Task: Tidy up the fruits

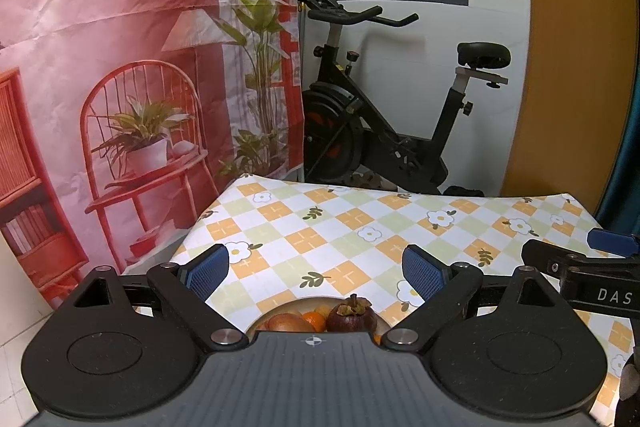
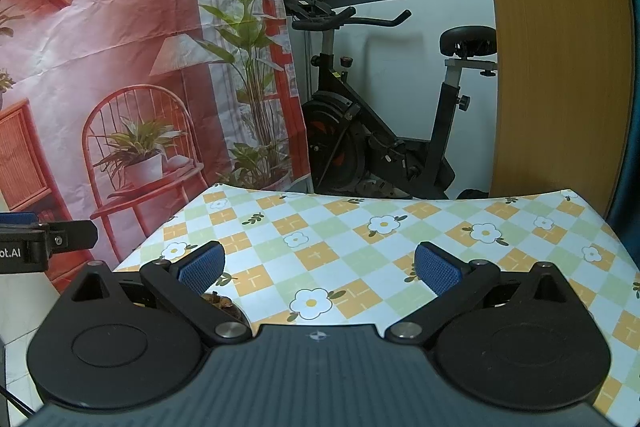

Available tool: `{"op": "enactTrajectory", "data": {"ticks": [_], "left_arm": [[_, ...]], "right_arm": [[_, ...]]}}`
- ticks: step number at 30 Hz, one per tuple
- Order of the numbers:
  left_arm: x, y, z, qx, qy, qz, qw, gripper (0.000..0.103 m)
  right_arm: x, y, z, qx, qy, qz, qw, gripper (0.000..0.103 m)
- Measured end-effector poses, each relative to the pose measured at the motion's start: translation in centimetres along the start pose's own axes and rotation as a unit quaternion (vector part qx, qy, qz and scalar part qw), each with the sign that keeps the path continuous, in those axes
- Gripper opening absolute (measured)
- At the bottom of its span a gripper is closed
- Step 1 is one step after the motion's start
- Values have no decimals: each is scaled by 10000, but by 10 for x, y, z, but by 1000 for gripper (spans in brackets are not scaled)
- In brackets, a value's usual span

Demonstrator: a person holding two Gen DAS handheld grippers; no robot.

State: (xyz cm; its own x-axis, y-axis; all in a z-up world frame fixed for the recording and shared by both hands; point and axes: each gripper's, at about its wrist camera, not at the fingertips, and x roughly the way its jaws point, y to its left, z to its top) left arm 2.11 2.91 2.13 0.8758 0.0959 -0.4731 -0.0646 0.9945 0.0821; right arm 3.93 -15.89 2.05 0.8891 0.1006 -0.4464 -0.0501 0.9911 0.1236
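In the left wrist view my left gripper point(image 1: 316, 269) is open and empty above the checked tablecloth point(image 1: 360, 223). Just below its jaws, half hidden by the gripper body, a pale plate point(image 1: 288, 306) holds a dark purple mangosteen point(image 1: 352, 315), an orange fruit point(image 1: 314, 319) and a brown fruit point(image 1: 290, 323). My right gripper point(image 2: 318, 267) is open and empty over the tablecloth point(image 2: 360, 227); a brown fruit top point(image 2: 222, 303) peeks out beside its left finger. The right gripper also shows at the right edge of the left wrist view point(image 1: 592, 267).
A black exercise bike point(image 1: 380, 115) stands behind the table's far edge. A printed red backdrop point(image 1: 120, 67) hangs to the left and a wooden panel point(image 1: 580, 47) stands at the right. The left gripper's finger shows at the left of the right wrist view point(image 2: 40, 239).
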Motion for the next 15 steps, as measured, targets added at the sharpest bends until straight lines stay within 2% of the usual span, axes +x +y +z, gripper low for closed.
{"op": "enactTrajectory", "data": {"ticks": [15], "left_arm": [[-1, 0, 0, -12, 80, -71, 9999, 95]], "right_arm": [[-2, 2, 0, 2, 16, 19, 10000, 103]]}}
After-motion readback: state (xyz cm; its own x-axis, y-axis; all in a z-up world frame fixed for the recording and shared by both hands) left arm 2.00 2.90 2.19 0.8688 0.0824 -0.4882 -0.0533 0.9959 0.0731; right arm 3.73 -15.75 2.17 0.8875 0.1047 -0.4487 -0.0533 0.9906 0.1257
